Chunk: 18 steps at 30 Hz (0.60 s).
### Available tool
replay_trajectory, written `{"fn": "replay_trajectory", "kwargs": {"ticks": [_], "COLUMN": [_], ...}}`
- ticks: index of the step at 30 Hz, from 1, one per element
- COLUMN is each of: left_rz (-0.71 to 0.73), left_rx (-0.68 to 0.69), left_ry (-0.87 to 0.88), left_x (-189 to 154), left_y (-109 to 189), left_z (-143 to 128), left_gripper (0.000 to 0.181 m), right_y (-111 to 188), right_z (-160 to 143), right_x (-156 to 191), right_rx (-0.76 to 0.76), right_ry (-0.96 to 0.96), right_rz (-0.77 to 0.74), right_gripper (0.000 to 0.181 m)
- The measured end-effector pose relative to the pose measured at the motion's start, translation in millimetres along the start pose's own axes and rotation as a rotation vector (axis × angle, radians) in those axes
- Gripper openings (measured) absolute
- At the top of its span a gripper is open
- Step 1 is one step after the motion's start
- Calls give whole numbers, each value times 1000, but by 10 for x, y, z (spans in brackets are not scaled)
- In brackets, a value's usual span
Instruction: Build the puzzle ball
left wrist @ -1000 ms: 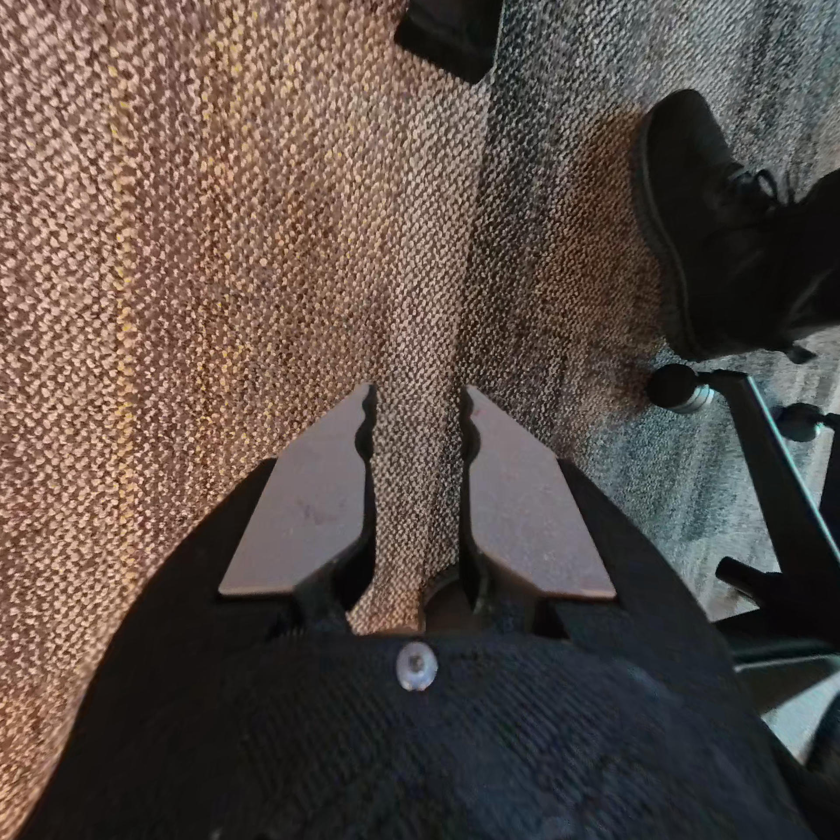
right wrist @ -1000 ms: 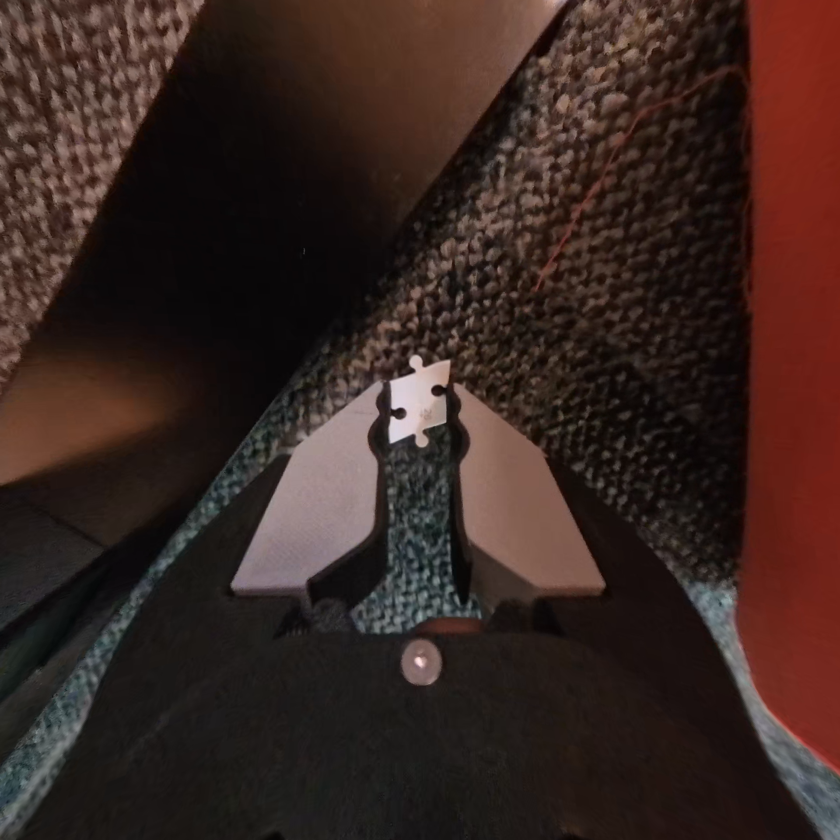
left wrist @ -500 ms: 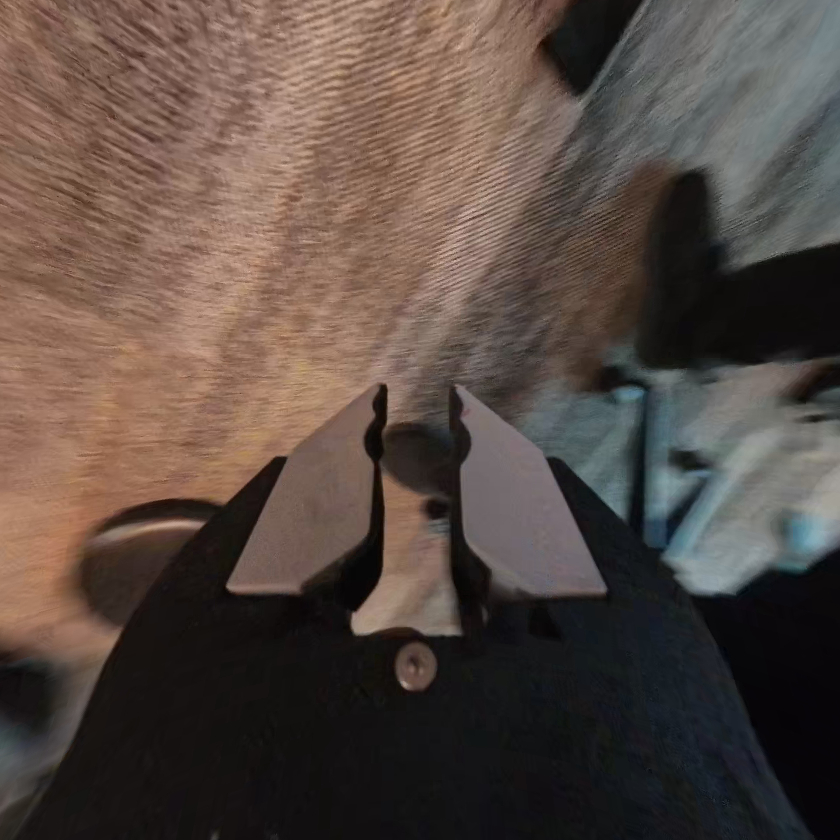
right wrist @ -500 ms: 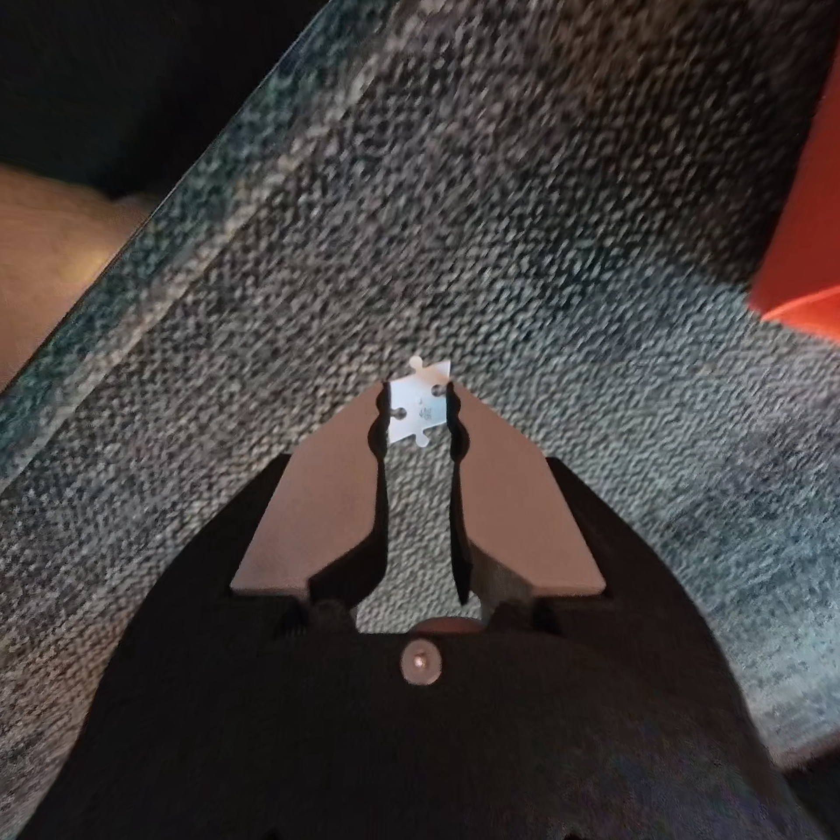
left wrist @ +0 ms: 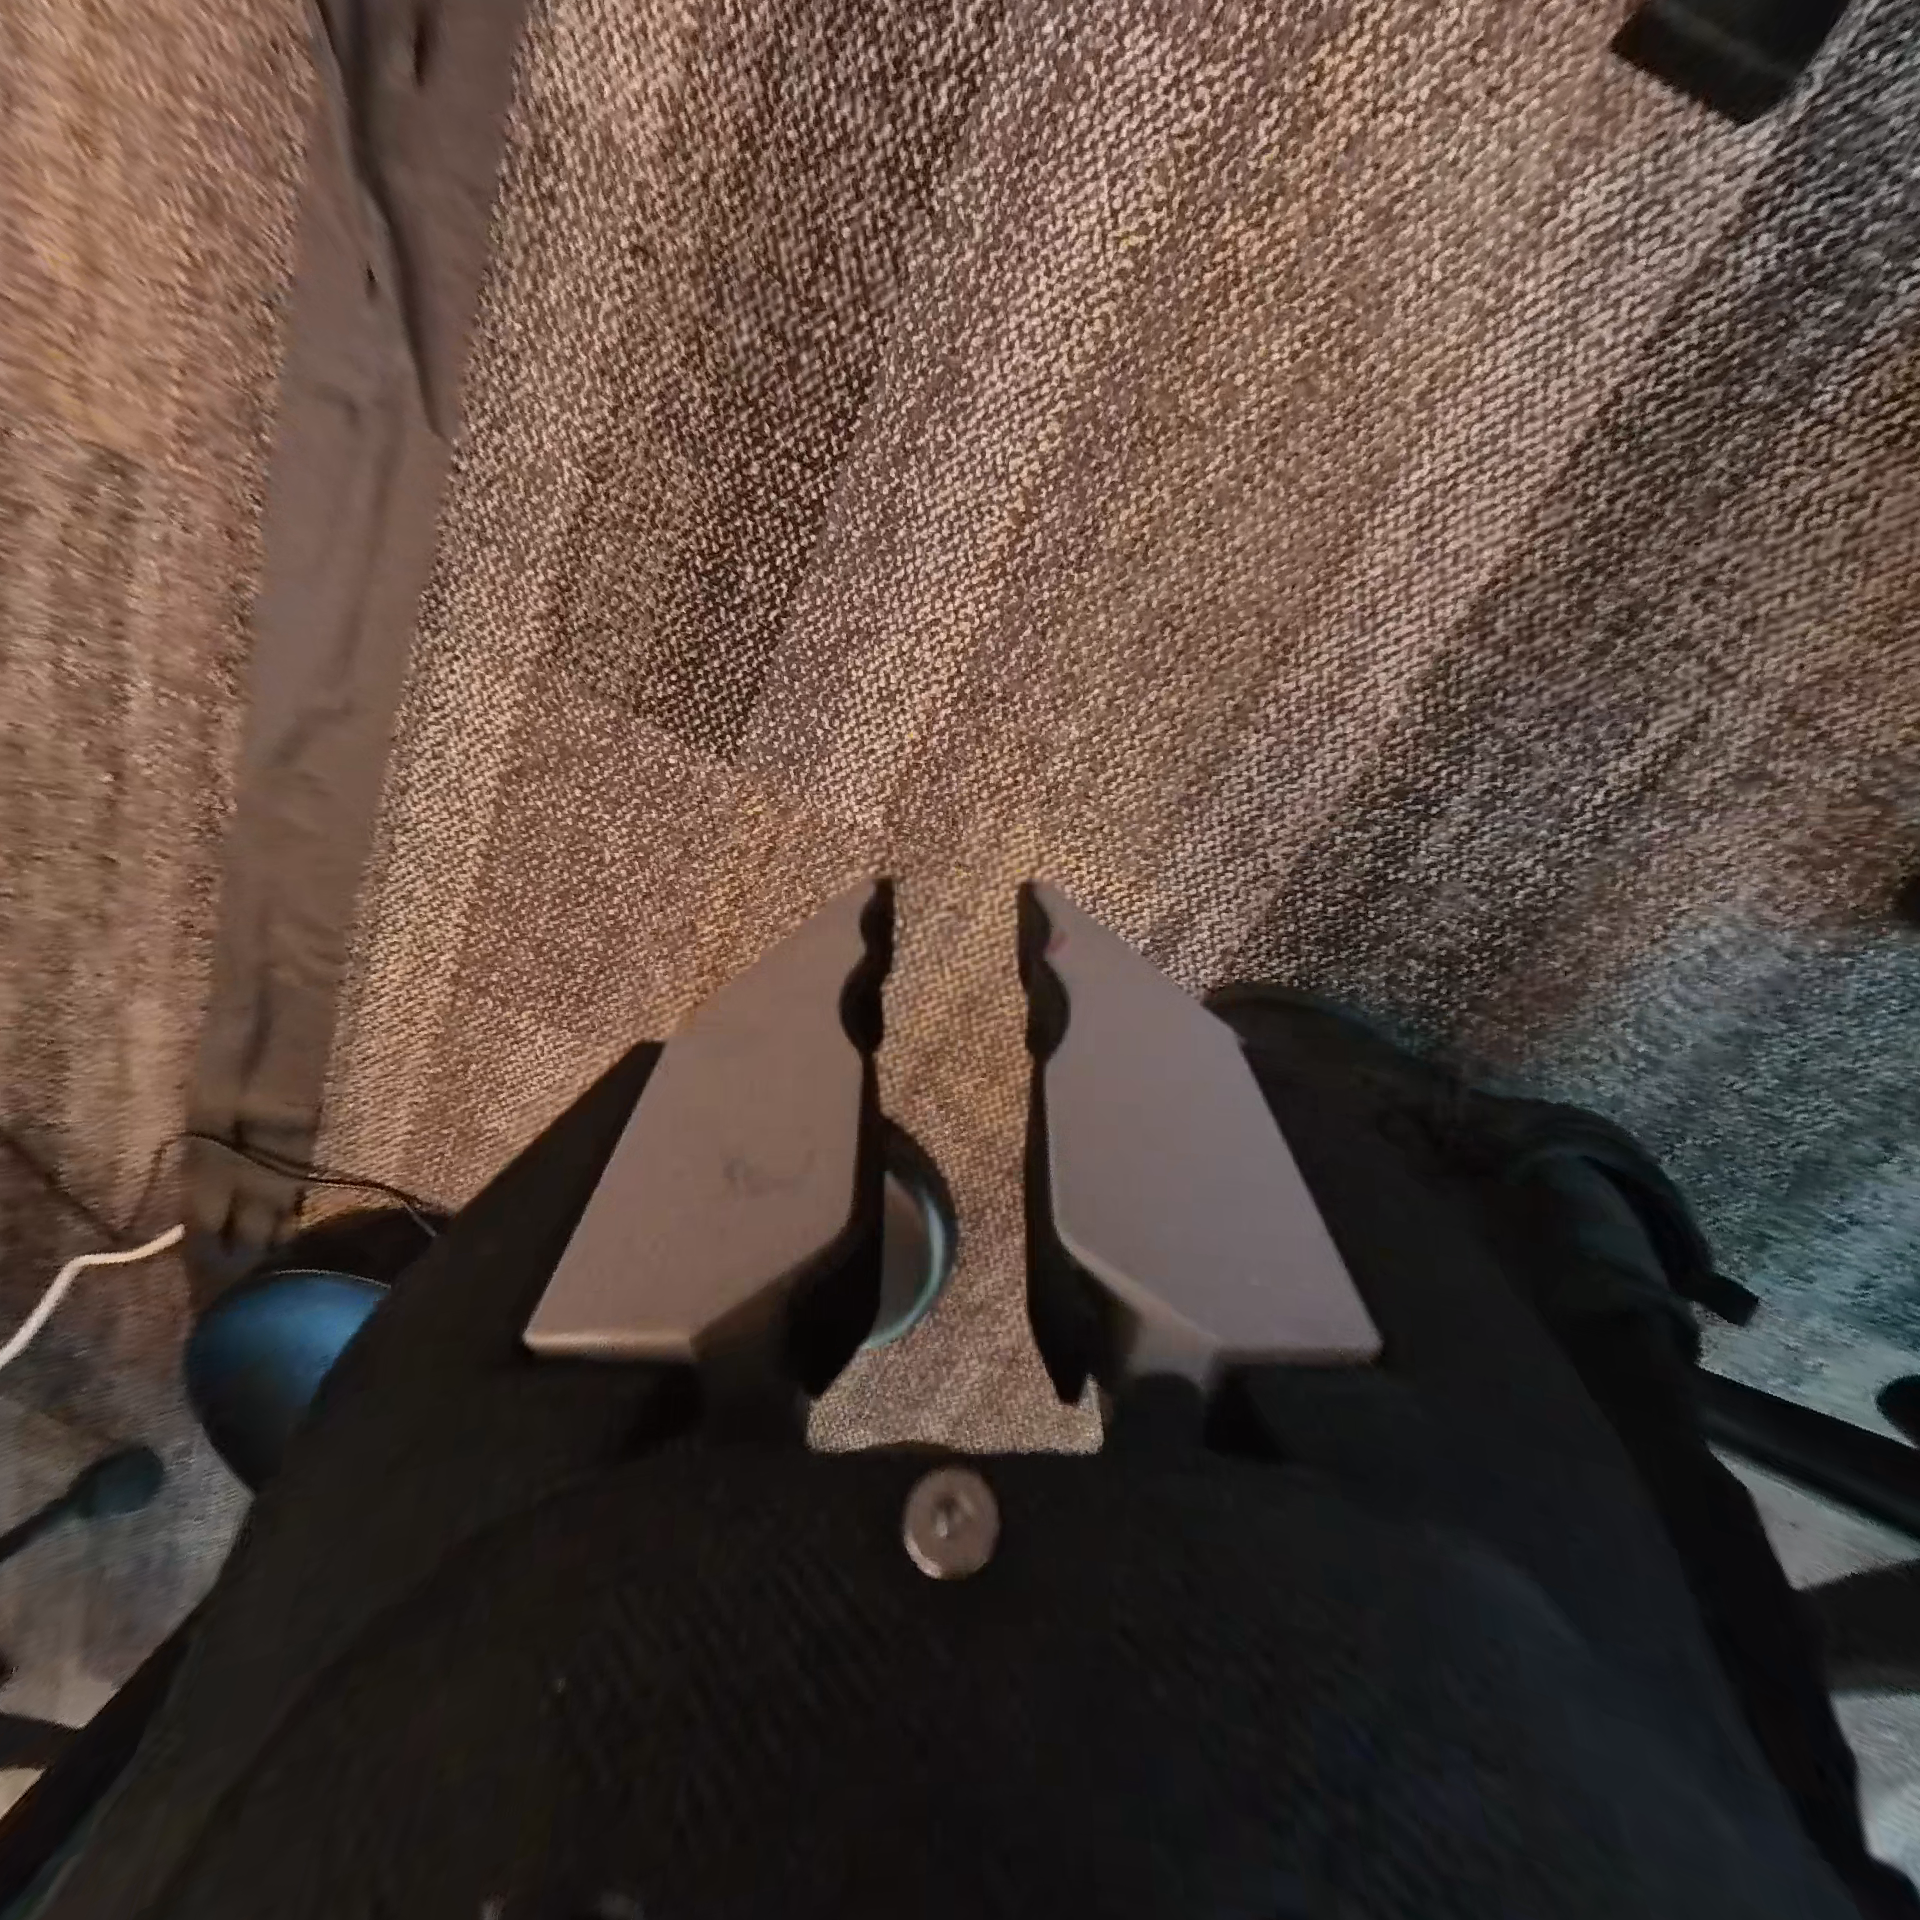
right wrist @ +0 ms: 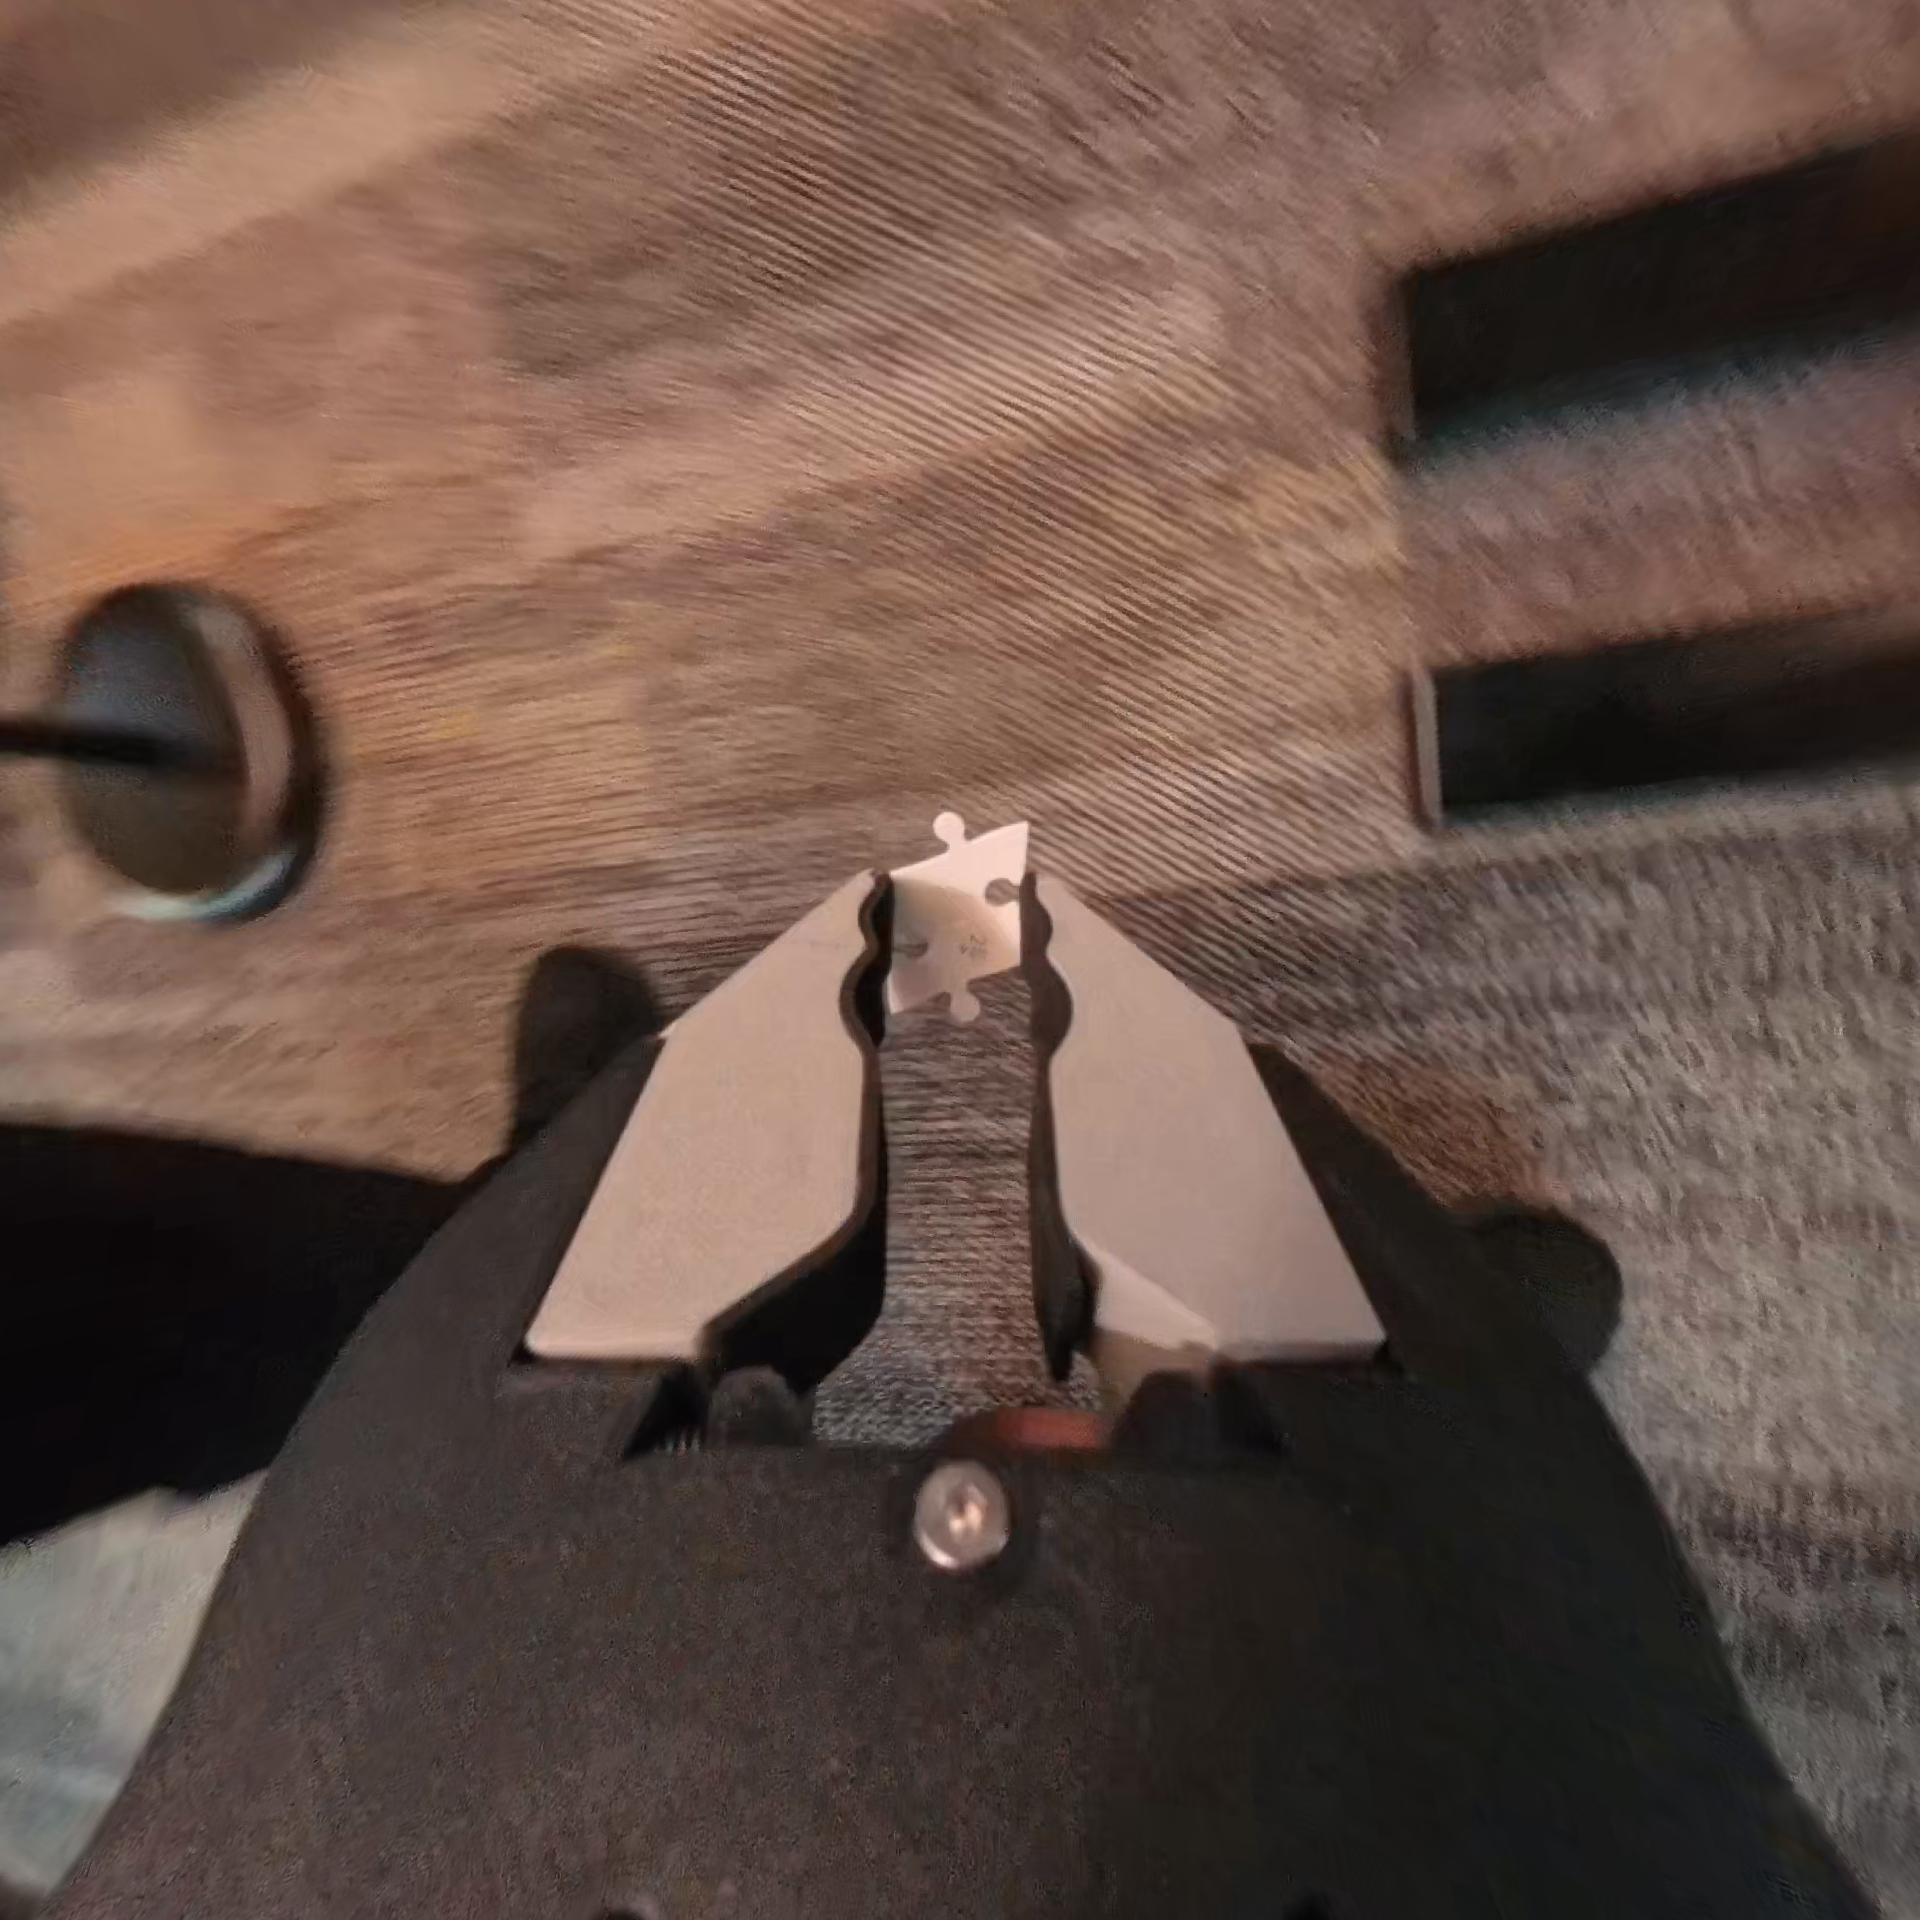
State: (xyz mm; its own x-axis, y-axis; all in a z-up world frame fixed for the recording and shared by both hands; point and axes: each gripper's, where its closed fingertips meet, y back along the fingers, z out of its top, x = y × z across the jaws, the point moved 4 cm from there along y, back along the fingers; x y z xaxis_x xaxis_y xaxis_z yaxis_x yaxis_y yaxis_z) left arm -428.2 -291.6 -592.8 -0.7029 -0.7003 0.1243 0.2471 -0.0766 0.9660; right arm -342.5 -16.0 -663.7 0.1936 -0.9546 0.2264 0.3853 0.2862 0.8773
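Both cameras have swung since a second ago: the right view has left the dark panel and red surface behind and now looks across carpet, smeared by motion, while the left view has steadied over carpet after its own blur.

The right gripper (right wrist: 956, 883) is clamped on a small white puzzle piece (right wrist: 961, 925), pinched at its fingertips with one knob poking out past the tips and another hanging into the gap behind. The piece stands tilted, its flat face toward the camera.

The left gripper (left wrist: 951, 888) holds nothing; its jaws stand parted with only carpet (left wrist: 1039, 468) showing between them.

Farther out in the right view, a round floor socket (right wrist: 177, 753) sits at the far left and two dark bars (right wrist: 1662, 520) at the far right. In the left view a black shoe (left wrist: 1507, 1174) lies just right of the gripper.

No puzzle ball shows in either view, so I cannot tell which way it lies; the piece must travel to it in the right gripper.
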Motion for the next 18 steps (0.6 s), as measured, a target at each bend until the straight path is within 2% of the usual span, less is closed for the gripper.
{"fn": "replay_trajectory", "kwargs": {"ticks": [3,5,7,10,14,16,18], "left_rz": [40,68,34,-1,69,75,26], "left_rx": [-46,-89,-144,-218,-285,-326,-396], "left_ry": [-39,-48,-45,-52,-117,-115,-108], "left_x": [-233,-409,-652,-982,-1318,-1491,-1681], "left_y": [216,382,541,775,1055,1209,1369], "left_z": [-50,-107,-155,-200,-266,-286,-264], "left_gripper": [22,22,24,25,23,16,0], "right_y": [917,1616,2325,3379,4668,5303,5832], "right_z": [260,349,344,320,468,638,827], "right_x": [945,1354,1589,1719,1715,1568,1213], "right_rx": [-153,-241,-299,-394,-534,-628,-691], "right_ry": [204,328,425,544,613,614,583], "right_rz": [169,245,283,279,204,105,-39], "right_gripper": [22,22,22,22,22,22,21]}}
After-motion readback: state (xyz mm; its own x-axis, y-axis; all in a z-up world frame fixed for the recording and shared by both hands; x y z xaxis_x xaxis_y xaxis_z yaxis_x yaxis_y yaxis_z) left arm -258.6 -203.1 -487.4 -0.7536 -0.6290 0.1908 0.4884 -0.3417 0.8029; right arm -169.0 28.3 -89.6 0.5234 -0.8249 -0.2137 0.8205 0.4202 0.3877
